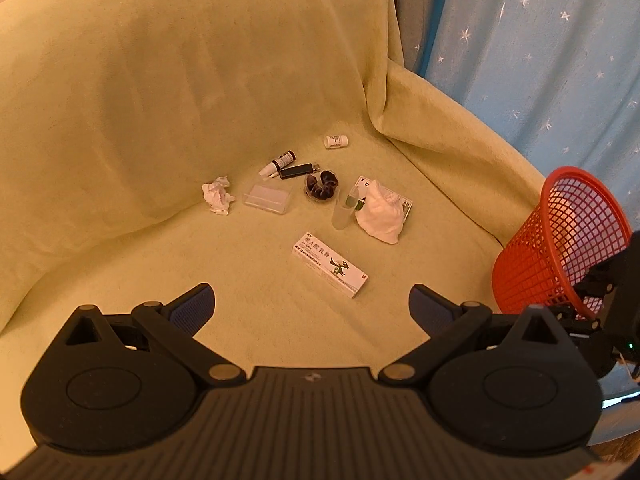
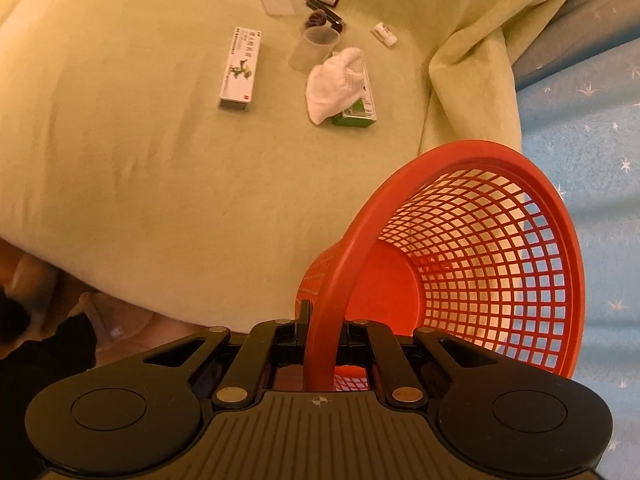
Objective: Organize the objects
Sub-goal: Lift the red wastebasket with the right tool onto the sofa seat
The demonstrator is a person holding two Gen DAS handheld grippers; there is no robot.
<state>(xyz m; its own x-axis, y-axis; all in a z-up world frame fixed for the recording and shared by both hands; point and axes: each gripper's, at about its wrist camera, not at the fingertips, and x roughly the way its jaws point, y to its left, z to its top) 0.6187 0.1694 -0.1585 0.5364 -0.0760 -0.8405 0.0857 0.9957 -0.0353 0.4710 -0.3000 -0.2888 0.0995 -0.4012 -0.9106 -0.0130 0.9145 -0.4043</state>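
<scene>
Red basket (image 2: 472, 248) sits at sofa's edge, tilted, rim pinched in right gripper (image 2: 322, 344) jaws, prob. to bring it within reach. Box (image 1: 330, 265), cloth (image 1: 380, 212), cup (image 1: 342, 210) etc. lie beyond basket. Left gripper (image 1: 312, 304) jaws wide open, empty.

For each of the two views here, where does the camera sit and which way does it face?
Left wrist: on the open left gripper, above the sofa seat, facing the backrest and scattered items; the right gripper shows at its edge.
Right wrist: on the right gripper, shut on the red basket rim, looking across the seat.
Shared: basket, white medicine box, white cloth.
</scene>
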